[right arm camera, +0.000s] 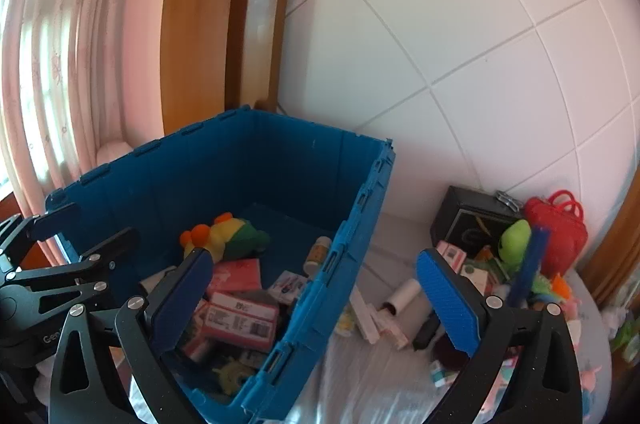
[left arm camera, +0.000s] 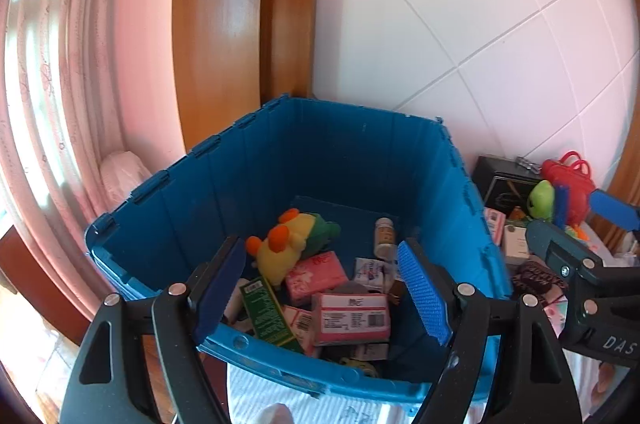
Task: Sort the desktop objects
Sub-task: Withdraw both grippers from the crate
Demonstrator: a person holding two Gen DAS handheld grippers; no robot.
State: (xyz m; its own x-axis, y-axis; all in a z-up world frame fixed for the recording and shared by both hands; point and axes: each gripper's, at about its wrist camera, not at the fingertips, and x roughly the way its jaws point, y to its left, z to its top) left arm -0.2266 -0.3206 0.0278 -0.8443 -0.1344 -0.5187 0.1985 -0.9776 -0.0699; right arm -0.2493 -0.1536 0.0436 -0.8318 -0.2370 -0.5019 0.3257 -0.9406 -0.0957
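Both tools are up over the blue crate (left arm camera: 192,224), pointing down into it at an angle. Left tool (left arm camera: 324,288) has its jaws apart w/ nothing between the pads, just the crate contents showing through the gap. Right tool (right arm camera: 336,304) is spread wide, also empty, straddling the crate's right wall: one pad over the inside, the other over the bench (right arm camera: 384,376) outside it.

Inside the crate: a yellow/green plush w/ orange bits (left arm camera: 288,240) toward the left-middle, a pink pack (left arm camera: 316,274) right next to it, a pink box w/ white label (left arm camera: 351,318) nearer the front wall, a green box (left arm camera: 266,316) leaning on the front-left, a small white bottle (left arm camera: 384,236) lying toward the right wall, plus other small boxes I can't make out.

Still outside the crate, to its right on the bench: a black box (right arm camera: 468,220) by the tiled wall (right arm camera: 460,24), a red plastic bag-ish toy (right arm camera: 560,224), a green plush (right arm camera: 516,240), a white roll (right arm camera: 404,296) and some slim white boxes (right arm camera: 368,316) close to the crate's right wall, rest is a blurry heap

Pink curtain (left arm camera: 80,64) and a wood frame (left arm camera: 224,4) behind the crate, on its left
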